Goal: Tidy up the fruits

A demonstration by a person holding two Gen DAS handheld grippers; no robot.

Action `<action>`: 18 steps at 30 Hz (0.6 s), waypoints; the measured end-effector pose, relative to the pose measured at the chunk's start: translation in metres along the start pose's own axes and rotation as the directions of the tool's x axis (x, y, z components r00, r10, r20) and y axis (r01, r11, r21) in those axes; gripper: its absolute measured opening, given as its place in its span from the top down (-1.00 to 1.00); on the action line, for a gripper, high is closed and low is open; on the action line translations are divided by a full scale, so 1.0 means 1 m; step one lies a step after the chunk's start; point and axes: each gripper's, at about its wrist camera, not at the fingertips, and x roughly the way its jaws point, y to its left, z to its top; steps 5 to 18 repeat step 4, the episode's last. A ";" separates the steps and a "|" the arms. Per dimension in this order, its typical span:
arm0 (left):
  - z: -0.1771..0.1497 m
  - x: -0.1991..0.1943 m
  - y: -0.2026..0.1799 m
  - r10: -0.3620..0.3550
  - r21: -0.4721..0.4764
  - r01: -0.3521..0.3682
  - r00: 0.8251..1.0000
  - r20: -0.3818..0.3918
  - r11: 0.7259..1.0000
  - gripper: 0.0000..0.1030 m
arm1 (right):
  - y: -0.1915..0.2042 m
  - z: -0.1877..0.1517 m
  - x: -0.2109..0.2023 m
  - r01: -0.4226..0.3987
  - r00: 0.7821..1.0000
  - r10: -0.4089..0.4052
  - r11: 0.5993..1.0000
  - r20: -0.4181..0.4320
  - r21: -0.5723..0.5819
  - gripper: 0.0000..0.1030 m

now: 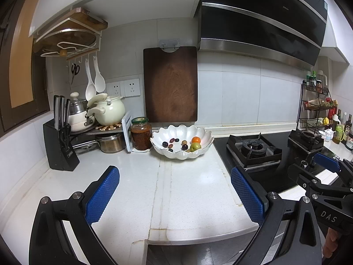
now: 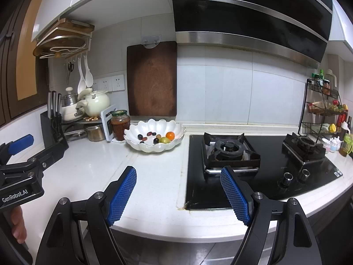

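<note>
Both claws wide, empty, well short of bowl (image 1: 205, 142). Grapes (image 1: 165, 144) soft, slippery: pinch gently across middle.

Black frames, blue fingers (image 1: 103, 193), seemingly textured

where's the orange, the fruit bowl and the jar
orange (image 2: 170, 135), right wrist view, middle of its skin
fruit bowl (image 2: 154, 122), right wrist view, scalloped back wall
jar (image 1: 141, 135), left wrist view, glass body
</note>
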 end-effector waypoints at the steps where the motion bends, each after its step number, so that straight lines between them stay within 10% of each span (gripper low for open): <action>1: 0.000 -0.001 0.000 0.001 0.001 -0.001 1.000 0.000 1.000 -1.00 | 0.000 0.000 0.000 -0.001 1.000 0.001 1.000 -0.001 0.000 -0.55; 18: 0.000 -0.002 0.001 0.004 -0.001 -0.004 1.000 0.000 1.000 -1.00 | -0.001 0.000 0.000 -0.002 1.000 0.002 1.000 -0.002 0.000 -0.55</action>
